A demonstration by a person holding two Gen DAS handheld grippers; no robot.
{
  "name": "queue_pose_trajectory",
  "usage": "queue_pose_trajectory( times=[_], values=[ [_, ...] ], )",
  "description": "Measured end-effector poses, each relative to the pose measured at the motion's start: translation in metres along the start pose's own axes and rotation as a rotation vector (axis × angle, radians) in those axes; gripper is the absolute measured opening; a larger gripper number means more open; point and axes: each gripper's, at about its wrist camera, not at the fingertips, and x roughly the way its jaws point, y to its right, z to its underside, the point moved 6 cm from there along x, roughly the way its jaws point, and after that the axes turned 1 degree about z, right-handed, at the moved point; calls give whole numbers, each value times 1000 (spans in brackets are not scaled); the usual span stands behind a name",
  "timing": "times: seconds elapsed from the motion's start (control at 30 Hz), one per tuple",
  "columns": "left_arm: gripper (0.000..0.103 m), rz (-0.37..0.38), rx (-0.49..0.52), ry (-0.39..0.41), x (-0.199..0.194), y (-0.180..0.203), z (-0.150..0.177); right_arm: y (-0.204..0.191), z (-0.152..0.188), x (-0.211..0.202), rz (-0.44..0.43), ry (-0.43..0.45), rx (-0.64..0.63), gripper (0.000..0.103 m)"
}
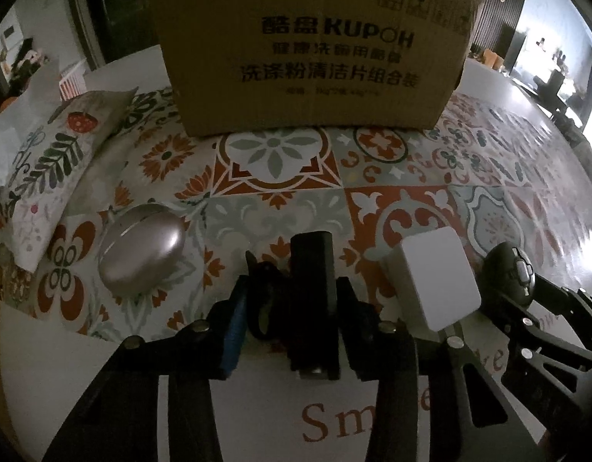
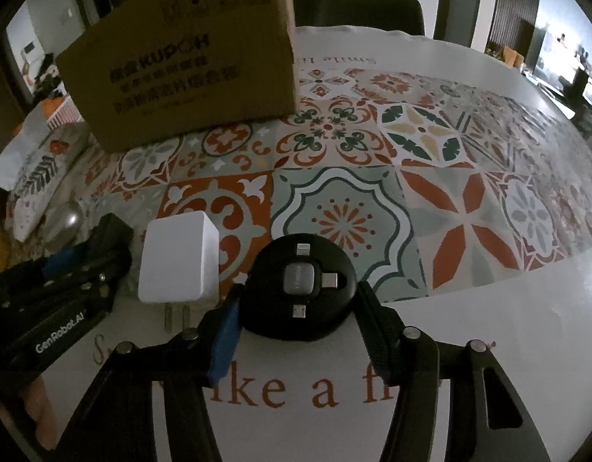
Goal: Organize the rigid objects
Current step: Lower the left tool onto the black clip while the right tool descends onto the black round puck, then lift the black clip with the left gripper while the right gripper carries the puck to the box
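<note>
My left gripper point(image 1: 294, 288) points down at the patterned table mat point(image 1: 280, 161). It is shut on a black rectangular block point(image 1: 313, 269) that has a black strap loop point(image 1: 261, 300) on its left side. In the right wrist view, my right gripper point(image 2: 299, 288) is shut on a round black multi-plug cable hub point(image 2: 299, 292), with a pad against each side. The hub point(image 1: 509, 273) also shows at the right of the left wrist view. A white charger plug point(image 1: 430, 277) point(image 2: 180, 258) lies on the mat between the two grippers. A silver oval case point(image 1: 141, 254) lies to the left.
A brown cardboard box point(image 1: 315, 57) point(image 2: 188, 69) stands at the back of the mat. A leaf-print pillow point(image 1: 45, 161) lies at the left edge. A dark chair back point(image 2: 361, 7) rises behind the table. The mat's right half point(image 2: 469, 200) has nothing on it.
</note>
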Motion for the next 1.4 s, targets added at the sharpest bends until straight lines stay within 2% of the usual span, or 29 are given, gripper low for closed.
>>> queue_pose_trajectory(
  times=[0.17,0.6,0.93,1.4],
  values=[
    [38,46,-15,20,-9,0,3,1,0,-2,-18,0,14,57],
    [37,54,-1,111,-46,2,-5,-7,-5,-33,-47,75,5,57],
    [38,55,-3,187,-77,-5,-20,-19,-24,-62,-63,158,-24,57],
    [38,59,-17,285,-115,-18,-56,-44,-67,-98,-104,283,-72,57]
  ],
)
